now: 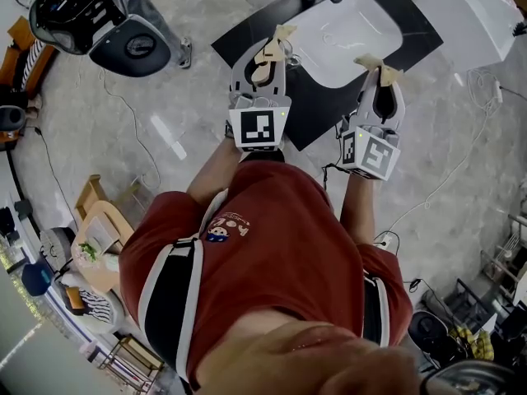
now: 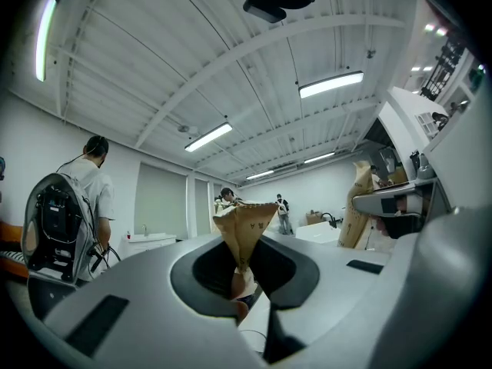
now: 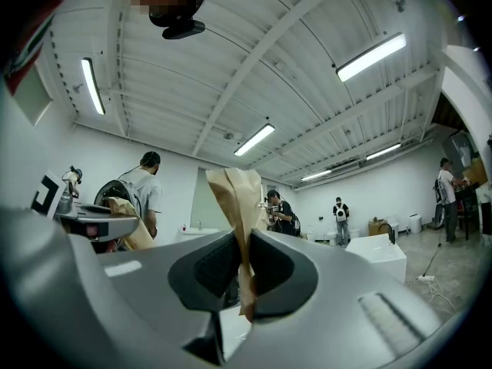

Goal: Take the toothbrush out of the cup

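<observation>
Closest to the head camera is the person's red shirt [image 1: 272, 245], filling the lower middle of that view; both forearms reach forward from it over the pale marble floor [image 1: 165, 122].

The left gripper [image 1: 280, 33] is held out ahead of the chest, its marker cube [image 1: 260, 128] facing up; its jaws, wrapped in brown tape, are drawn together at the tips with nothing between them, as its own view confirms [image 2: 246, 217]. The right gripper [image 1: 377, 62] is held beside it, apart from it, with its own marker cube [image 1: 370, 153] tilted; its taped jaws also meet at the tips and grip nothing [image 3: 237, 187].

Beyond both grippers a white washbasin [image 1: 346, 27] stands on a dark mat [image 1: 313, 97]; a grey machine [image 1: 123, 31] sits at the upper left, and a small wooden chair [image 1: 99, 212] stands at the left.

Both gripper views look out across a white room with strip lights on the ceiling; several people stand there.

The toothbrush and the cup cannot be made out in any view.
</observation>
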A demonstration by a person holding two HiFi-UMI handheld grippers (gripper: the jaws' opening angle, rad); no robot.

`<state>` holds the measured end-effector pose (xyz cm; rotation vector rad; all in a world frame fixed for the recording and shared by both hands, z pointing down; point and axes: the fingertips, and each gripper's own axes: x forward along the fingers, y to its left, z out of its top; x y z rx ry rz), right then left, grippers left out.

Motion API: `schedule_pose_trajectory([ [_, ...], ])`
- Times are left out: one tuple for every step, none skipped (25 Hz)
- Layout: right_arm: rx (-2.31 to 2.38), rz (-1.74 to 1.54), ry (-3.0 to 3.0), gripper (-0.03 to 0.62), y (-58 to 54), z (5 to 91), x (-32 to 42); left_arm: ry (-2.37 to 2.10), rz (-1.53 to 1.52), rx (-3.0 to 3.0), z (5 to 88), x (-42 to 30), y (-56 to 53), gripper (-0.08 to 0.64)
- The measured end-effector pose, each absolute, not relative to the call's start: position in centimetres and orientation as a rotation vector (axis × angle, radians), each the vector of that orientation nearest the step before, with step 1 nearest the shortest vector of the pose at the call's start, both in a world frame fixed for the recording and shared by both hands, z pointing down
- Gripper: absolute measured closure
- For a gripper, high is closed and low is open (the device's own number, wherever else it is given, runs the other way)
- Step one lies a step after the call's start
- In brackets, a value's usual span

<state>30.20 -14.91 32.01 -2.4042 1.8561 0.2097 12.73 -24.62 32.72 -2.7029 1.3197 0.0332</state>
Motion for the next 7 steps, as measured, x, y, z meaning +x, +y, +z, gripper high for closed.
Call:
schedule_pose_trajectory([
  [-2.400, 0.209, 1.857, 0.549, -15.02, 31.93, 30.06, 1.321, 0.032, -2.702, 32.74, 12.67, -24.65, 0.520],
  [-2.396, 0.209, 1.859, 0.549, -15.11, 31.86, 29.93, 1.322, 0.033, -2.701, 32.73, 12.60, -24.67, 0.520],
  [-2.392, 0.210, 1.861, 0.549, -15.19, 31.89, 29.85, 1.324, 0.034, -2.700, 32.70, 12.55, -24.71, 0.520],
  [-2.388, 0.211, 1.865, 0.549, -15.29, 31.96, 29.81, 1.325, 0.037, -2.698, 32.67, 12.51, -24.77, 0.520],
  [-2.384, 0.213, 1.868, 0.549, -15.42, 32.00, 29.78, 1.326, 0.038, -2.695, 32.64, 12.50, -24.87, 0.520],
  [-2.380, 0.216, 1.870, 0.549, -15.57, 32.03, 29.76, 1.327, 0.039, -2.692, 32.63, 12.49, -24.99, 0.520],
  [-2.375, 0.218, 1.873, 0.549, -15.73, 32.05, 29.73, 1.328, 0.040, -2.689, 32.62, 12.48, -25.12, 0.520],
])
